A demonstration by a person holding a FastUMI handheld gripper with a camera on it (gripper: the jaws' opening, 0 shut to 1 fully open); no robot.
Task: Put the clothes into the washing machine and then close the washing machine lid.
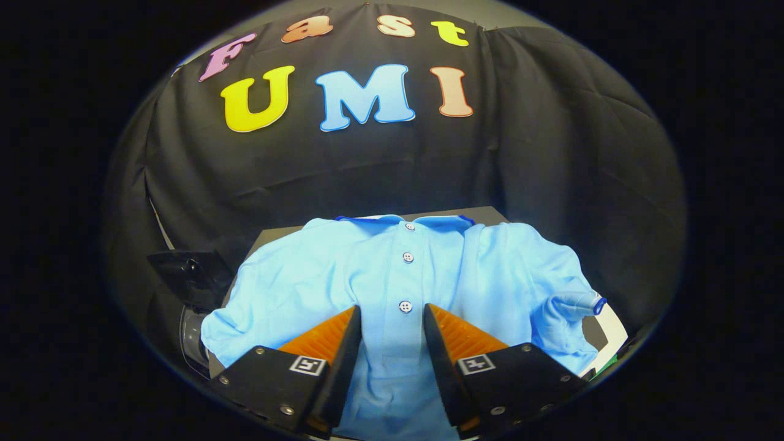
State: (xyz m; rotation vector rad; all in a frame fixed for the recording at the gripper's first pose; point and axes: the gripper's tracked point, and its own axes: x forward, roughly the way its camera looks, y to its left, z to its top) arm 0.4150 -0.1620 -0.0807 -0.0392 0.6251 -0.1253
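Gripper (392,312) jaws apart, gap straddling button placket of light blue polo shirt (294,282); contact unclear.

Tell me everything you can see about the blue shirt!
The shirt is a light blue polo of soft knit-looking cloth, with a darker blue collar edge and sleeve trim. Three small buttons run down its front. It lies spread out, front side up and a bit rumpled, over a dark flat surface, one sleeve hanging off to the side. The gripper is open, its fingers either side of the button strip, the lowest button between the tips.
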